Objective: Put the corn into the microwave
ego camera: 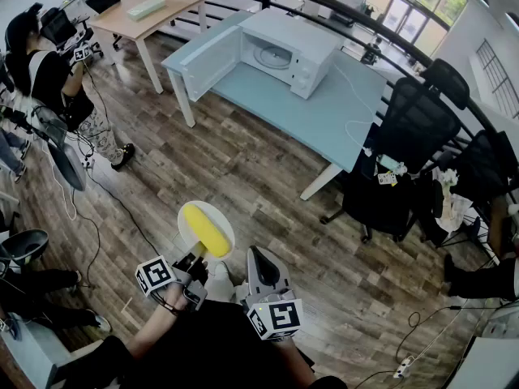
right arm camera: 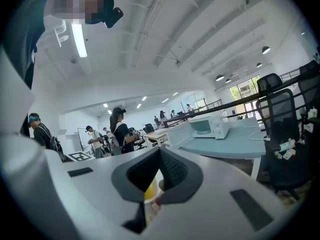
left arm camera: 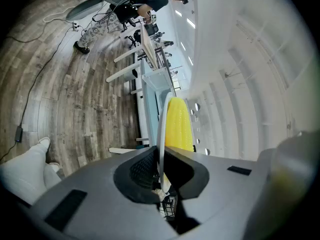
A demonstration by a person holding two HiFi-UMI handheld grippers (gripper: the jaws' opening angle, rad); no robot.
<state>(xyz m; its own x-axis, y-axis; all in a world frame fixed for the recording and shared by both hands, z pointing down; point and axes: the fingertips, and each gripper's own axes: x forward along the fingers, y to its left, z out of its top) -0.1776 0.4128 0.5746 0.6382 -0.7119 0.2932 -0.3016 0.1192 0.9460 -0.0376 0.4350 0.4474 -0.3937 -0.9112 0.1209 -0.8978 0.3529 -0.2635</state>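
Corn: one yellow cob (ego camera: 205, 228) lies lengthwise on a small white plate (ego camera: 228, 222), held above the wood floor (ego camera: 243, 168) close in front of the person, well apart from the microwave.
Plate: carried roughly level in the head view; the left gripper view shows its rim (left arm camera: 162, 126) edge-on, with the cob (left arm camera: 178, 124) against it.
Left gripper: the left gripper (ego camera: 197, 254) has its jaws pinched on the near rim of the plate, which runs between the dark pads.
Right gripper: the right gripper (ego camera: 254, 252) is just right of the plate; in its own view (right arm camera: 159, 152) the jaws are pressed together with nothing between them.
Microwave: the white microwave (ego camera: 280, 51) stands far off on a light blue table (ego camera: 324, 112), its door (ego camera: 209, 61) swung open to the left.
Surroundings: black office chairs (ego camera: 413, 128) stand right of the blue table, a wooden table (ego camera: 150, 10) stands at far left, and a person in black (ego camera: 45, 71) stands left.
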